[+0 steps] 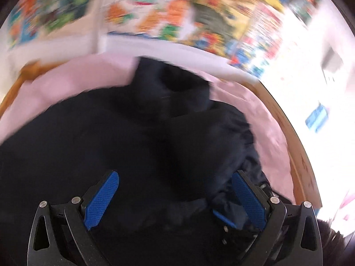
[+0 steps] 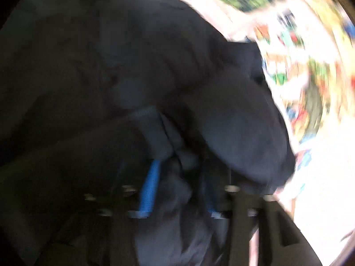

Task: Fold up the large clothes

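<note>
A large dark navy hooded garment [image 1: 137, 137] lies spread on a pink sheet [image 1: 71, 82], its hood toward the far side. My left gripper [image 1: 175, 179] hovers open just above the garment's near part, blue pads wide apart with nothing between them. In the right wrist view the same garment [image 2: 155, 66] fills the frame, badly blurred. My right gripper [image 2: 179, 184] has a bunch of the dark cloth between its blue pads [image 2: 150, 186], which stand fairly close together around the fabric.
The pink sheet covers a bed with a wooden frame [image 1: 297, 155] along the right and far-left edges. A colourful patterned cover or wall [image 1: 177, 11] lies beyond the bed. A bright white area [image 1: 321, 88] is at right.
</note>
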Tool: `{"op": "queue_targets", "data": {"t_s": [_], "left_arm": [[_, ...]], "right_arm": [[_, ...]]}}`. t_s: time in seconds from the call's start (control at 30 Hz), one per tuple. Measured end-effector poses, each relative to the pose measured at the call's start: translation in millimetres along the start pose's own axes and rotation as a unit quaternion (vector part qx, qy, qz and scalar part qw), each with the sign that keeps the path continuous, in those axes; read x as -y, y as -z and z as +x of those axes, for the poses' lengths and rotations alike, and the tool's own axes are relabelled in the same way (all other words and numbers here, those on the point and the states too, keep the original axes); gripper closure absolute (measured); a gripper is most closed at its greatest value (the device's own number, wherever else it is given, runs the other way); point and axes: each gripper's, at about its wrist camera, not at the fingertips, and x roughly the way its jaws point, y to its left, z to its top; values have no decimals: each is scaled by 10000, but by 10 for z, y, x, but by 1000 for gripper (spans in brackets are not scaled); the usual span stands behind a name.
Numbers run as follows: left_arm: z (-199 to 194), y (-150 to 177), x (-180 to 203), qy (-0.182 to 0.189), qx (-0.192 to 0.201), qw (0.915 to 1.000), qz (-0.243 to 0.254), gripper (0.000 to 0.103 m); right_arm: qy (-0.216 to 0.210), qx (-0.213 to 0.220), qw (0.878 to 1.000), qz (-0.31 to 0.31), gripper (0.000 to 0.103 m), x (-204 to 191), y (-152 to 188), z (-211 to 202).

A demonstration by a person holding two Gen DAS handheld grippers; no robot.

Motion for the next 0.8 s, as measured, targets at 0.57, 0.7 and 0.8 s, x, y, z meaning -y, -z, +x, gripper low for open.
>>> {"op": "queue_targets", "data": {"t_s": [0.57, 0.7, 0.8], "left_arm": [[1332, 255, 1883, -2080, 92, 9305, 3014, 19], [1288, 189, 1755, -2405, 278, 9363, 2545, 63], [992, 116, 1577, -2451, 735, 9443, 2071, 84]], "right_arm": [[-1364, 62, 8503, 5083, 38, 864, 2192, -366], [-1340, 41, 8389, 5276, 38, 630, 2325, -498], [-1321, 48, 8369, 5312, 38, 599, 2336, -490]]}}
